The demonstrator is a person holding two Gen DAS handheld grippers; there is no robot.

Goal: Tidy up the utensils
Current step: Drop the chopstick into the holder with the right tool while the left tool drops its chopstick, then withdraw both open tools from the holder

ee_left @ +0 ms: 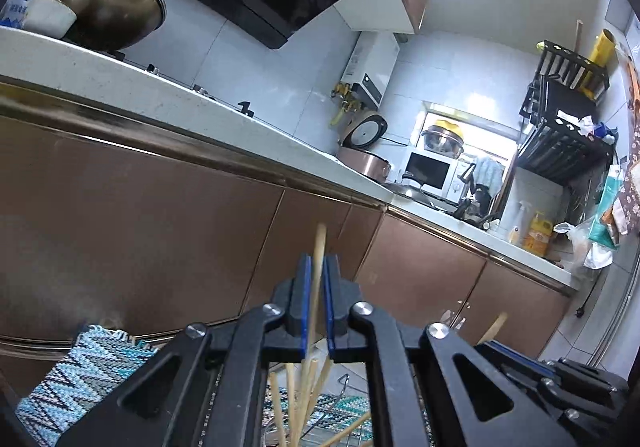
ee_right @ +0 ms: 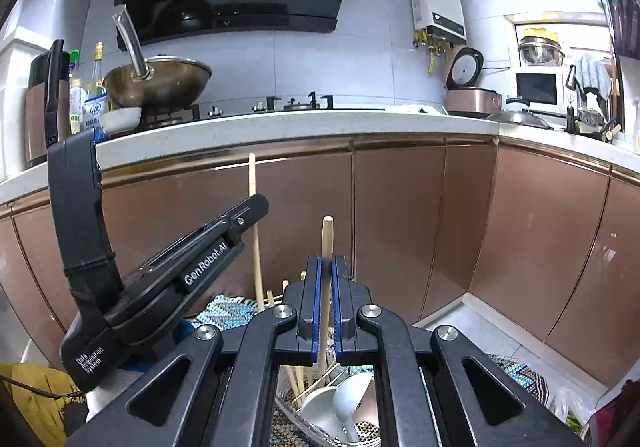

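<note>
My left gripper (ee_left: pixel 318 259) points level at the brown cabinet doors. A wooden chopstick (ee_left: pixel 320 241) stands upright between its blue pads, with a thin gap on each side, so the jaws are slightly open. Its lower end reaches down among several chopsticks (ee_left: pixel 300 399) in a wire basket (ee_left: pixel 345 383). The right wrist view shows this gripper (ee_right: pixel 256 207) at the left, beside that chopstick (ee_right: pixel 253 175). My right gripper (ee_right: pixel 327 261) is shut on a second upright chopstick (ee_right: pixel 327 235) above the basket (ee_right: pixel 298 421), which holds white spoons (ee_right: pixel 348 395).
A teal woven mat (ee_left: pixel 80 375) lies under the basket. Brown cabinet doors (ee_right: pixel 400 227) stand close ahead below the white counter (ee_right: pixel 280 127). On the counter are a wok (ee_right: pixel 160 83), bottles (ee_right: pixel 96 79), a rice cooker (ee_right: pixel 472 95) and a microwave (ee_right: pixel 536 87).
</note>
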